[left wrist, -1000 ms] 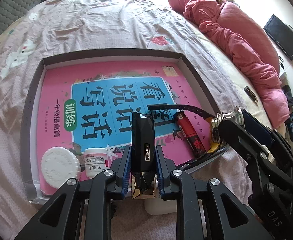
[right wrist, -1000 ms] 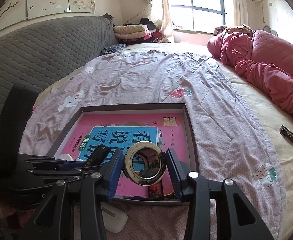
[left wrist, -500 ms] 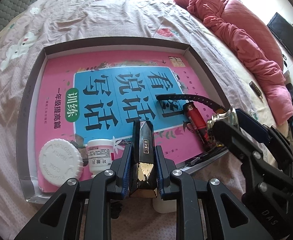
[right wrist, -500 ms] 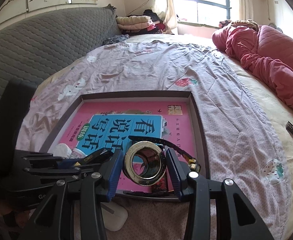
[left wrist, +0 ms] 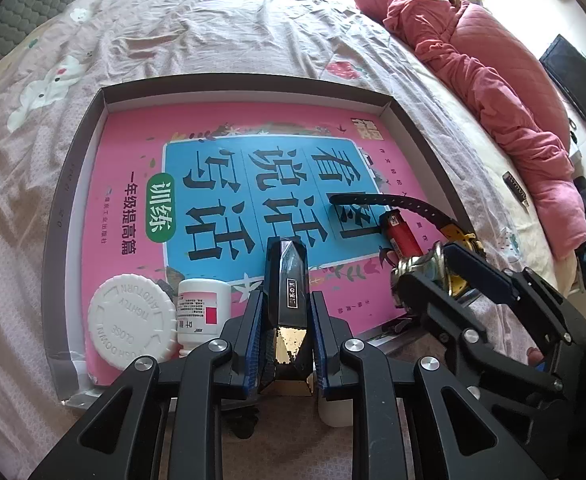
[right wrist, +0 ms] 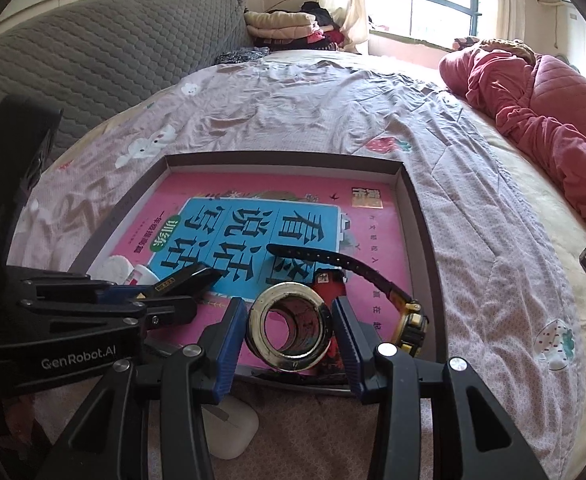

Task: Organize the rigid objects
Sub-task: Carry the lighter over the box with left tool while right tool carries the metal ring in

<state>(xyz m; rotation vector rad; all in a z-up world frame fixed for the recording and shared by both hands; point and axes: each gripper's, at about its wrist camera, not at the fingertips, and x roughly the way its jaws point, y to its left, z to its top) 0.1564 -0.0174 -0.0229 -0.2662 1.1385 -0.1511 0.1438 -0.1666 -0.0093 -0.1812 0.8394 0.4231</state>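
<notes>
Now both claws hang over the near edge of the shallow grey cardboard tray [left wrist: 77, 184] that holds a pink and blue workbook [left wrist: 253, 184]. The left gripper [left wrist: 287, 332] is clenched on a black faceted box with a gold end [left wrist: 287, 280]; its long axis points to 12 o'clock, into the tray. The right gripper [right wrist: 289, 332] grasps a shiny gold metal ring [right wrist: 289, 330], with the red lighter [right wrist: 329, 280] and black watch strap [right wrist: 333, 260] just behind at 12 o'clock. I judge the ring is nearer to being set down.

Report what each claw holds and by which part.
Left claw: black faceted box, clamped by its long sides near the gold end. Right claw: shiny metal ring, by its outer rim.
</notes>
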